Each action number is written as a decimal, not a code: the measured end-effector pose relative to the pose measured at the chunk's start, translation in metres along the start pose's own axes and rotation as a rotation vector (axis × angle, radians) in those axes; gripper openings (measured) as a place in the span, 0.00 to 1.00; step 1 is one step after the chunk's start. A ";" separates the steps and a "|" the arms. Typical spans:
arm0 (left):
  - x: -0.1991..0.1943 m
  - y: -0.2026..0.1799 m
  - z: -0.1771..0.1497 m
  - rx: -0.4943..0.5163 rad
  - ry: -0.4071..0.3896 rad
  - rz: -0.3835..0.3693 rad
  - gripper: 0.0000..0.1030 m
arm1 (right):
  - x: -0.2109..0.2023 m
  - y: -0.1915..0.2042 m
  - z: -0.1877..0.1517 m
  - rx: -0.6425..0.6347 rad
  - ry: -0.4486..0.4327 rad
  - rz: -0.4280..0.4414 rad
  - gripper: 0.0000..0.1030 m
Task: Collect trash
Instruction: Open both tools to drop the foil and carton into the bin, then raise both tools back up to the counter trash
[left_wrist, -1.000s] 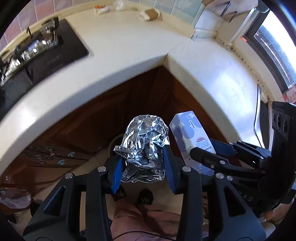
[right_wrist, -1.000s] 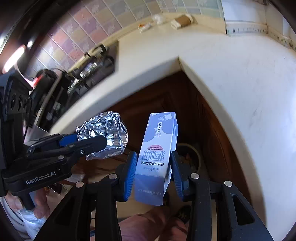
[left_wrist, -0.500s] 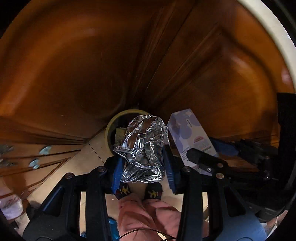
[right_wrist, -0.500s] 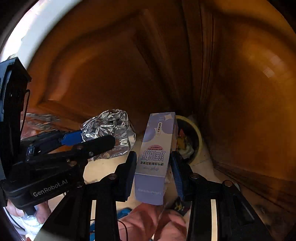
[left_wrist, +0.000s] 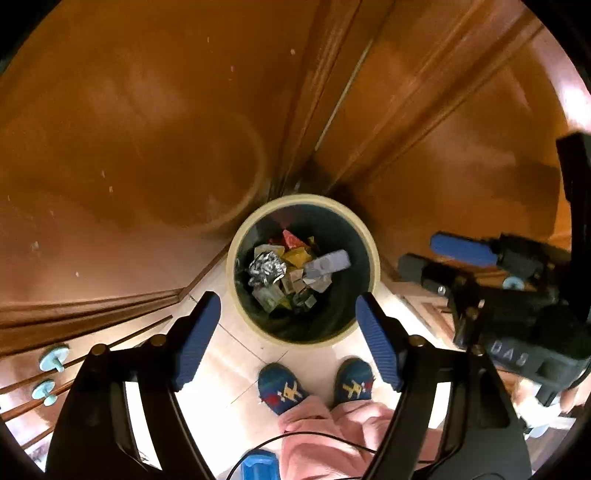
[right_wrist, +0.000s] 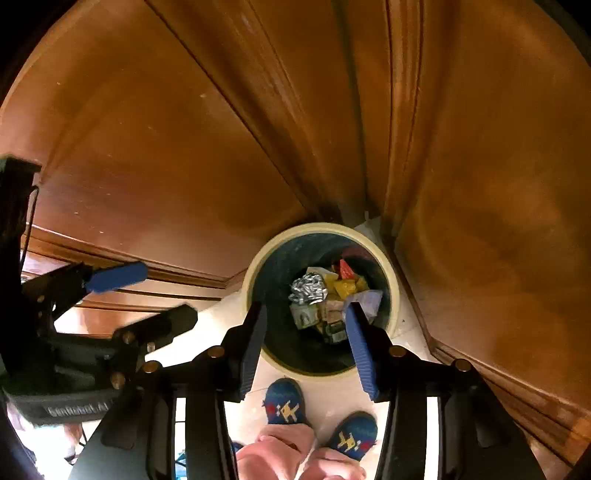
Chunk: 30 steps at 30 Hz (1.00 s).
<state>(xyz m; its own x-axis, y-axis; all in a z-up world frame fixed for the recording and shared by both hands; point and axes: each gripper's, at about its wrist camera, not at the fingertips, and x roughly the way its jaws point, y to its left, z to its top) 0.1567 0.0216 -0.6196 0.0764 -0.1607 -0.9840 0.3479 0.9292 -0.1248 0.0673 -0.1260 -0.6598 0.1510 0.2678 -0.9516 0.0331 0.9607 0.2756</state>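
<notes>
Trash bin (left_wrist: 236, 258) stands on the floor below both grippers; left gripper (left_wrist: 288, 332) and right gripper (right_wrist: 304, 343) hold wide, bare jaws. Inside lie the foil ball (left_wrist: 266, 267) and, seemingly, the lilac carton (left_wrist: 328, 263).

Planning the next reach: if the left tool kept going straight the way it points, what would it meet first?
Probably the trash bin: the open left tool points into its mouth, so it would likely reach the crumpled foil and wrappers inside, though depth is unclear.
</notes>
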 end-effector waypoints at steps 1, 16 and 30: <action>0.000 0.001 -0.002 0.001 0.002 -0.003 0.71 | 0.001 0.000 -0.001 0.009 0.005 -0.001 0.44; -0.074 -0.003 -0.033 0.004 -0.068 -0.009 0.71 | -0.056 0.020 -0.014 0.031 0.005 -0.024 0.44; -0.222 -0.035 -0.045 -0.110 -0.183 -0.035 0.72 | -0.201 0.044 -0.020 -0.045 -0.056 -0.023 0.48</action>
<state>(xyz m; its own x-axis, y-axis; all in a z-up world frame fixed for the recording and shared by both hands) 0.0855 0.0394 -0.4024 0.2381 -0.2423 -0.9405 0.2502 0.9510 -0.1817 0.0188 -0.1359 -0.4594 0.2060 0.2425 -0.9480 -0.0067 0.9691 0.2464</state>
